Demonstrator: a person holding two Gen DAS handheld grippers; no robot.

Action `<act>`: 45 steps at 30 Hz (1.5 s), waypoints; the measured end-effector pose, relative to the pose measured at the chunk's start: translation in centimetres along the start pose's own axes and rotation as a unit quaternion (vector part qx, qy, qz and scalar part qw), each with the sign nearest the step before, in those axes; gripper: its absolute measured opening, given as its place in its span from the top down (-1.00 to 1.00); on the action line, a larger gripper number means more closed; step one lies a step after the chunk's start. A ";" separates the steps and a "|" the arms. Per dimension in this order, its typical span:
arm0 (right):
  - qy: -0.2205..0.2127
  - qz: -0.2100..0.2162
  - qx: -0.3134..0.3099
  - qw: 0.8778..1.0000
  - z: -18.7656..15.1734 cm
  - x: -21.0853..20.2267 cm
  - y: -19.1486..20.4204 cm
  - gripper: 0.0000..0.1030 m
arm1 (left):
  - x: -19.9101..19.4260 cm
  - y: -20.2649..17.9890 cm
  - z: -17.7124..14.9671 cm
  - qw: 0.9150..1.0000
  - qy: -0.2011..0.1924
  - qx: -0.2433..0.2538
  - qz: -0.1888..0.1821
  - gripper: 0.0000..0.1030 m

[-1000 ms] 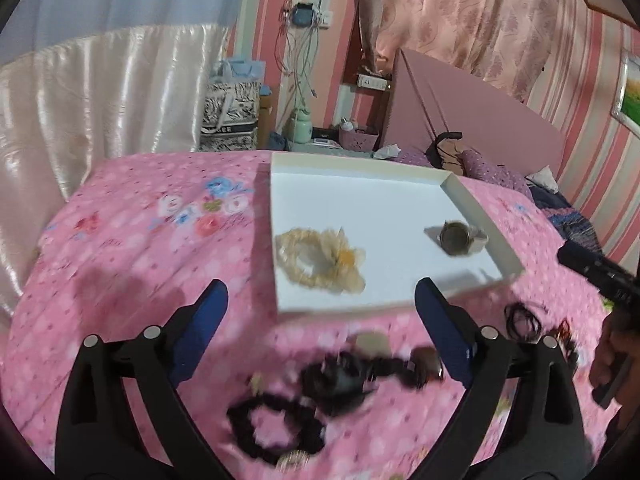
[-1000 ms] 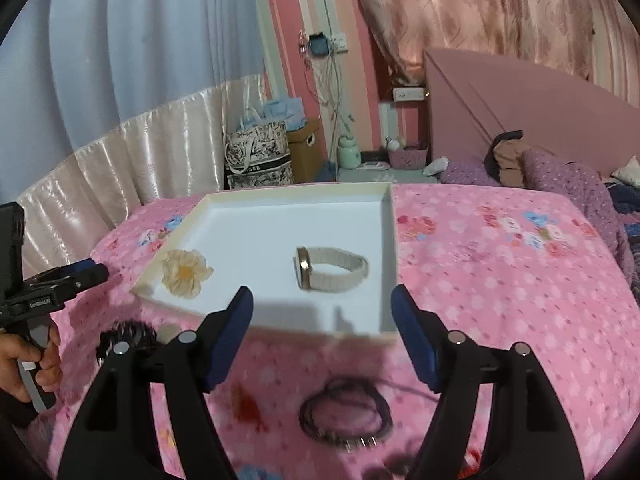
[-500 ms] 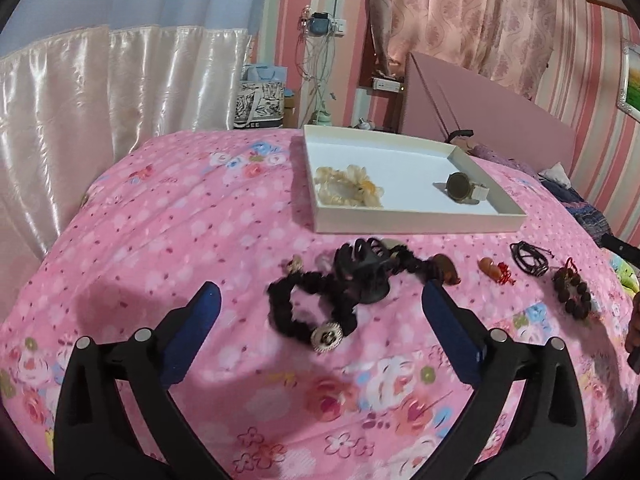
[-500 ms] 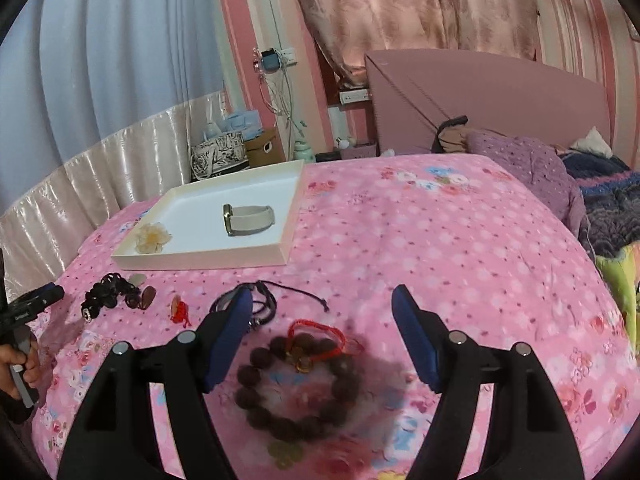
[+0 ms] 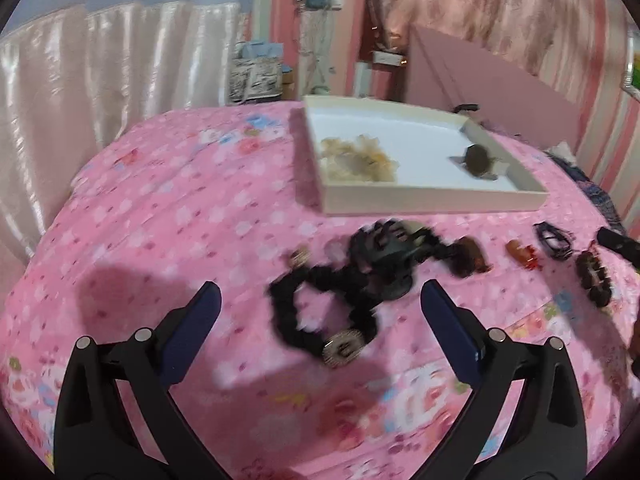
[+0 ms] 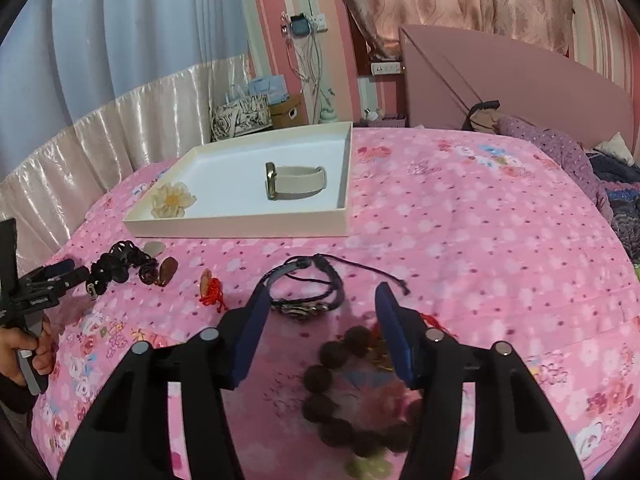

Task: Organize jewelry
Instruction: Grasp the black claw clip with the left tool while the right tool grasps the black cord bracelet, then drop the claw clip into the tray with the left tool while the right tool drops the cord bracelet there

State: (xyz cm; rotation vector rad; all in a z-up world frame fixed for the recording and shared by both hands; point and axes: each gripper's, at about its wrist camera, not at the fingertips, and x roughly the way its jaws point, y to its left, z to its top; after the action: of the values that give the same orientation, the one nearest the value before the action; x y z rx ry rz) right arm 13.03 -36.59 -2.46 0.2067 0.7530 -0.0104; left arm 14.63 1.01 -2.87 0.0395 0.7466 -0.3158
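Two grippers over pink bed; right gripper (image 6: 320, 304) fingers have just been closing, now half-open, w/ dark bead bracelet (image 6: 344, 392) between them, not gripped; left gripper (image 5: 320, 304) fingers wide, empty, above black scrunchie (image 5: 316, 312); white tray (image 6: 240, 226) near bed's far edge holds watch (image 6: 294, 181) & flower (image 6: 172, 200).

**Light and picture quality, both wrist views**

Warm, pinkish indoor light is filling the room evenly. My left view is smearing badly: the black scrunchie (image 5: 320, 312) and tray (image 5: 432, 200) are blurring. My right view is staying sharp. Gripper shadows are falling soft on the bedspread (image 6: 480, 240). Fisheye is bending edges; corners are going black.
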 end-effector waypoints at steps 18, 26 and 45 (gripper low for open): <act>0.090 -0.040 0.003 0.995 0.9 7.3 -0.2 0.55 | 5.0 -4.8 1.6 0.999 0.038 0.004 0.007 -0.56; 0.064 -0.015 0.019 0.998 0.4 6.1 -0.8 0.83 | 5.0 -3.3 1.5 0.998 0.039 -0.034 -0.019 0.09; -0.008 0.051 0.013 0.999 7.4 2.1 1.2 0.85 | 0.3 -4.0 7.8 0.999 -0.036 -0.007 -0.011 0.09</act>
State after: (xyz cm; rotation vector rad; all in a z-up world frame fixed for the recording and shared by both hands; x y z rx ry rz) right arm 19.69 -36.67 1.56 0.2699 0.7268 0.0739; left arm 18.80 -3.99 2.96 0.0070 0.6779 -0.3310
